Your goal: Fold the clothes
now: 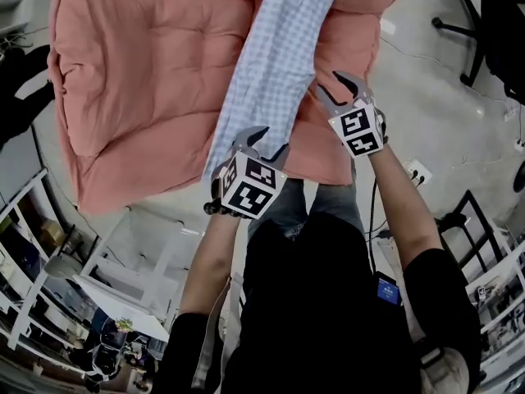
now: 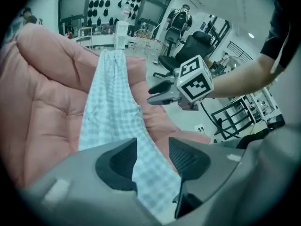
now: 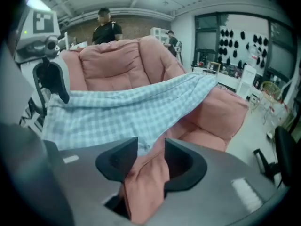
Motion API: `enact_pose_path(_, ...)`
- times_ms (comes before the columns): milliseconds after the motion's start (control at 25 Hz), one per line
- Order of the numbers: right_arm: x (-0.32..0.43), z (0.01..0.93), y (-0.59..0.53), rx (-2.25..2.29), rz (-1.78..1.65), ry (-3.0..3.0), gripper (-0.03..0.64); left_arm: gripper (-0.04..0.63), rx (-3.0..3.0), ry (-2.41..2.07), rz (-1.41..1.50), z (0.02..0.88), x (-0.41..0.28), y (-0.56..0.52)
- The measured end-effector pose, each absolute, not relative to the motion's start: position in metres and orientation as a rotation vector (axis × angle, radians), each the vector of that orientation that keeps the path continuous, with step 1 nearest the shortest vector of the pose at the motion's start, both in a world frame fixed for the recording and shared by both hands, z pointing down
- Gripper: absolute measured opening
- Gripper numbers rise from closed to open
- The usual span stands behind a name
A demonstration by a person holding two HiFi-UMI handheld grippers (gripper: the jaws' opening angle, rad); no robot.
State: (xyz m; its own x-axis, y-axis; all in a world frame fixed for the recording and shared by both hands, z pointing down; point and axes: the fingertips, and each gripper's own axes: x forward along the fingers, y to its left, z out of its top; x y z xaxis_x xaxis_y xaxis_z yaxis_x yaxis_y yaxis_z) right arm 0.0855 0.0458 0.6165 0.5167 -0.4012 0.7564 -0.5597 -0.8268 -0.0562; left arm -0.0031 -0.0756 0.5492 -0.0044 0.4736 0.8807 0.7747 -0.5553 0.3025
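Note:
A long light-blue checked cloth [image 1: 279, 64] lies in a strip across a pink quilted cover [image 1: 148, 80], running away from me. My left gripper [image 1: 273, 140] is at the strip's near end. In the left gripper view its jaws [image 2: 153, 154] stand apart over the checked cloth [image 2: 110, 112], the pads not pressing it. My right gripper [image 1: 328, 84] is at the strip's right edge, by the pink cover's near corner. In the right gripper view its jaws [image 3: 150, 154] stand apart with a fold of the pink cover [image 3: 141, 187] between them; the checked cloth [image 3: 131, 112] lies just beyond.
The pink cover ends close in front of me, with grey floor beyond its edge. A black office chair [image 1: 484, 23] stands at the right, with a black rack [image 1: 476, 228] and a floor socket strip [image 1: 417, 171] nearer. White shelving [image 1: 33, 245] is at the left. A person [image 3: 106, 25] stands behind the cover.

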Motion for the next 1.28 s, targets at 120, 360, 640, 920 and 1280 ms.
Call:
enact_pose_path(120,0.087,0.606,0.048,2.769,1.325,-0.726,0.183,0.218,-2.065,-1.207,-1.493,0.537,0.040,-0.091)
enact_pose_path(360,0.069,0.618,0.028,2.954,1.498,-0.630,0.210,0.338,-2.008,-1.070,-1.479,0.563,0.107,-0.131)
enact_pose_path(640,0.045,0.647,0.009,3.027,1.652,-0.620,0.260,0.364,-1.859,-1.140,-1.688,0.624,0.108,-0.144)
enact_pose_path(920,0.044,0.677,-0.016,3.233,2.035,-0.721,0.335,0.098,-1.807,-1.278,-1.851,0.639,0.093,-0.151)
enact_pose_path(1280,0.044,0.685,-0.065,3.139,2.464,-1.188,0.344,0.091,-1.850,-1.371,-1.872,0.640,0.089,-0.148)
